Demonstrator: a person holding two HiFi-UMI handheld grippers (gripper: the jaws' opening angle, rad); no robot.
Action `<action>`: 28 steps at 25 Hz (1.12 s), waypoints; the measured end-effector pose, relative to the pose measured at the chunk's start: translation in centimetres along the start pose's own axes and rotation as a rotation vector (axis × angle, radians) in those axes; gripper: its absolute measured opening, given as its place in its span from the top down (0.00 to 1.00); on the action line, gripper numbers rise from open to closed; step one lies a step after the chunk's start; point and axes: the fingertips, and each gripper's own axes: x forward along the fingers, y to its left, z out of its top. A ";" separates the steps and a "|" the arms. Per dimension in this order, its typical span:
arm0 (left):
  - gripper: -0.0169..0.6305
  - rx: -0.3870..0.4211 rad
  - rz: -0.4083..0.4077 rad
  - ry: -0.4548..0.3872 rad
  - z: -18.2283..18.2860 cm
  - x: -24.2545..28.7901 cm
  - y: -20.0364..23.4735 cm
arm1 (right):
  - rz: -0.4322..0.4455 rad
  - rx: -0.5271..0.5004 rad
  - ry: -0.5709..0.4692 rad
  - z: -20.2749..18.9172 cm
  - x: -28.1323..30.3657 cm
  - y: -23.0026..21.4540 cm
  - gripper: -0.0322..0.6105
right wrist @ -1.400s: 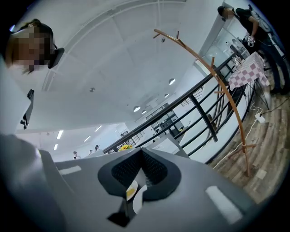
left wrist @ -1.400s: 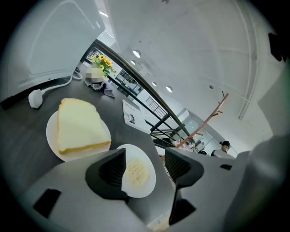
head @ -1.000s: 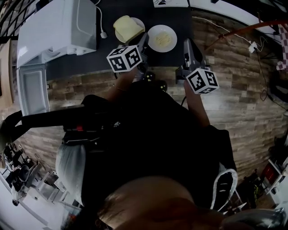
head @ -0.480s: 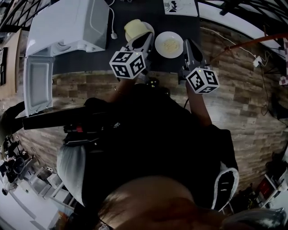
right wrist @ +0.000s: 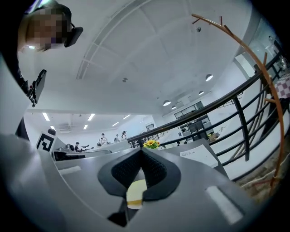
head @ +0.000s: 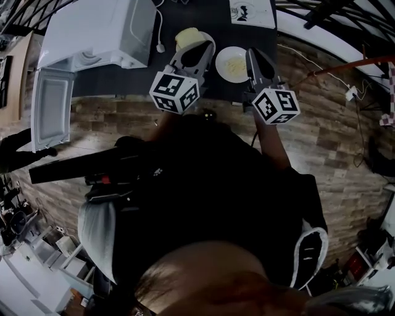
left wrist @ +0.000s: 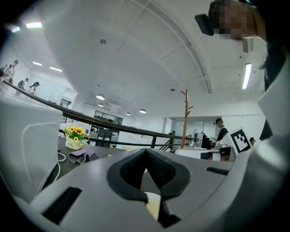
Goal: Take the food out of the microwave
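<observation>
The white microwave [head: 92, 31] stands at the counter's far left with its door [head: 49, 108] swung open. Two plates sit on the dark counter [head: 123, 77]. One holds a bread slice [head: 187, 37], the other pale food [head: 233, 63]. My left gripper [head: 199, 50] hovers over the bread plate's edge, shut and empty. My right gripper [head: 252, 57] floats beside the pale-food plate, also shut and empty. In the left gripper view the jaws [left wrist: 146, 166] meet, with a pale patch showing below them. The right gripper's jaws [right wrist: 141, 168] are closed the same way.
A printed sheet [head: 252, 11] lies at the counter's back. A white cable and plug [head: 160, 43] hang beside the microwave. A flower pot [left wrist: 74, 135] and a purple cloth [left wrist: 81, 155] sit further along the counter. A black railing [right wrist: 235, 113] runs on the right.
Both grippers have lifted off the counter and now point level. The left one has rolled, its marker cube turned. Both plates have stayed on the counter.
</observation>
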 end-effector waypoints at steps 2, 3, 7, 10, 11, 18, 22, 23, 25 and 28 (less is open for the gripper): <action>0.96 0.032 0.000 0.000 0.2 0.0 0.0 | 0.012 -0.015 0.008 0.0 0.4 0.2 0.95; 0.96 0.046 0.000 0.001 0.2 0.0 -0.1 | 0.017 -0.022 0.011 0.0 0.6 0.4 0.95; 0.96 0.057 0.000 0.000 0.6 -0.4 -0.1 | 0.028 -0.032 0.016 0.3 0.9 1.2 0.95; 0.96 0.070 -0.009 0.008 0.4 -0.3 -0.3 | 0.028 -0.038 0.025 0.2 0.9 1.2 0.95; 0.96 0.082 -0.012 0.013 0.2 -0.3 -0.4 | 0.027 -0.040 0.028 0.2 0.9 1.1 0.95; 0.96 0.115 -0.036 0.018 0.0 0.4 -1.1 | 0.017 -0.042 0.047 -0.2 0.9 0.6 0.95; 0.96 0.108 -0.036 0.027 -0.2 0.3 -1.0 | 0.009 -0.038 0.052 -0.4 0.7 0.5 0.95; 0.96 0.107 -0.035 0.029 -0.3 0.3 -1.0 | 0.008 -0.039 0.052 -0.4 0.6 0.5 0.95; 0.96 0.106 -0.032 0.033 -0.4 0.2 -1.0 | 0.008 -0.039 0.055 -0.4 0.5 0.5 0.95; 0.96 0.100 -0.030 0.038 -0.6 0.2 -1.0 | 0.010 -0.034 0.061 -0.6 0.5 0.6 0.95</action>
